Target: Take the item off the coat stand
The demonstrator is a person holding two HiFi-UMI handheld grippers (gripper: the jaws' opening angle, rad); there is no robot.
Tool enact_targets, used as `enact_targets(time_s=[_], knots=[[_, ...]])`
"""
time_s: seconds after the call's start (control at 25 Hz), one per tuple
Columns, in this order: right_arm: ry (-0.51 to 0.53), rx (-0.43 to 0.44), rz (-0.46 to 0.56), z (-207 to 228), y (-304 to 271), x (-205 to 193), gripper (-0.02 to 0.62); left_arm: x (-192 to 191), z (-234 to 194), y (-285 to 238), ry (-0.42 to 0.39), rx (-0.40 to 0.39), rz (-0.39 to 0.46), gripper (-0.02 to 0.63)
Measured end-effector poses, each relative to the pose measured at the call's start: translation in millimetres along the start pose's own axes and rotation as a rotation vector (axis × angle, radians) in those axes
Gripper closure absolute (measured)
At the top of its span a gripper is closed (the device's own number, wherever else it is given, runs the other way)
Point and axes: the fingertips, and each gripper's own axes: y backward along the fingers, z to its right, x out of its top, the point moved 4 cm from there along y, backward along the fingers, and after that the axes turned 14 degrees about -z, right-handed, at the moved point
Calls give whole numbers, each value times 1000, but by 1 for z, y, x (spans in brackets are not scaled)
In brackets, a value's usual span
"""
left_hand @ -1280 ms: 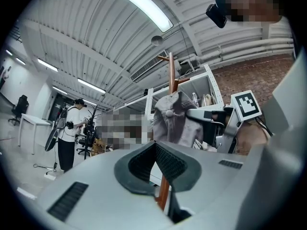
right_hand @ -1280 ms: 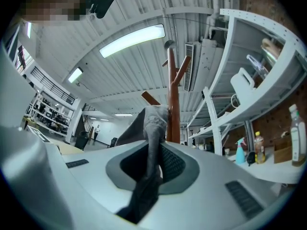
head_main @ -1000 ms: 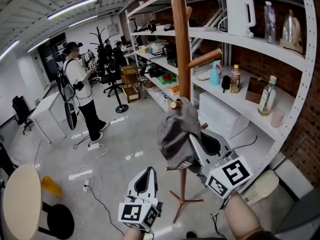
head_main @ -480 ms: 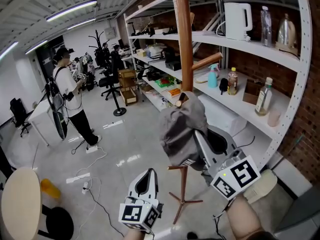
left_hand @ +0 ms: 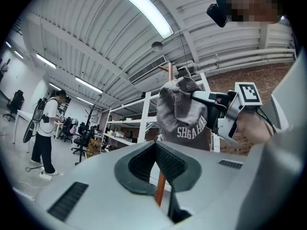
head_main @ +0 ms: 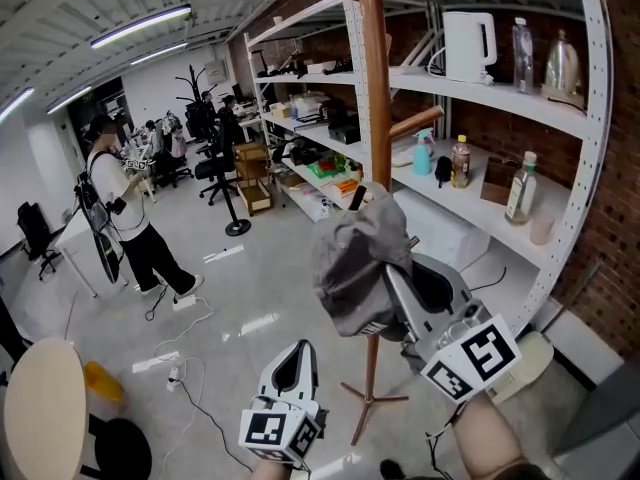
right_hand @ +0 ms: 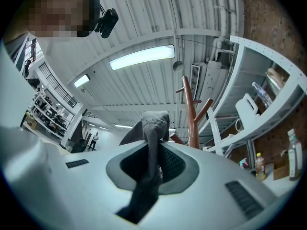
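Observation:
A grey cap [head_main: 360,263] with white lettering hangs beside the brown wooden coat stand [head_main: 375,88], its top right at the tip of a low peg [head_main: 357,196]. Whether it still rests on that peg I cannot tell. My right gripper [head_main: 388,286] is shut on the cap's fabric from below; in the right gripper view the cloth [right_hand: 152,143] runs up between the jaws, with the stand [right_hand: 192,119] behind. My left gripper [head_main: 296,356] hangs lower left, shut and empty. The left gripper view looks past its jaws up at the cap [left_hand: 184,114] and the right gripper [left_hand: 211,99].
White metal shelving [head_main: 560,98] stands close behind the stand, holding a kettle [head_main: 468,33], bottles and a spray bottle [head_main: 424,153]. The stand's feet [head_main: 372,400] spread on the glossy floor. A person [head_main: 120,208] stands far left; a round table [head_main: 40,408] and cables [head_main: 180,368] lie lower left.
My right gripper keeps its hold on the cap and has shifted it slightly up and right by the peg. The person in the background has walked further left.

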Motion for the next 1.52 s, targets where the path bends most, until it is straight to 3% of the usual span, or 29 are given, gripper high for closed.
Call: enact_targets(time_s=[0.24, 0.88, 1.52], knots=[[-18, -2, -9, -29, 15, -6, 546, -6, -2, 26, 17, -11, -29, 600], [-54, -127, -151, -70, 110, -58, 546, -48, 33, 70, 75, -123, -87, 600], [-61, -121, -222, -105, 230, -77, 546, -61, 127, 141, 82, -103, -105, 600]])
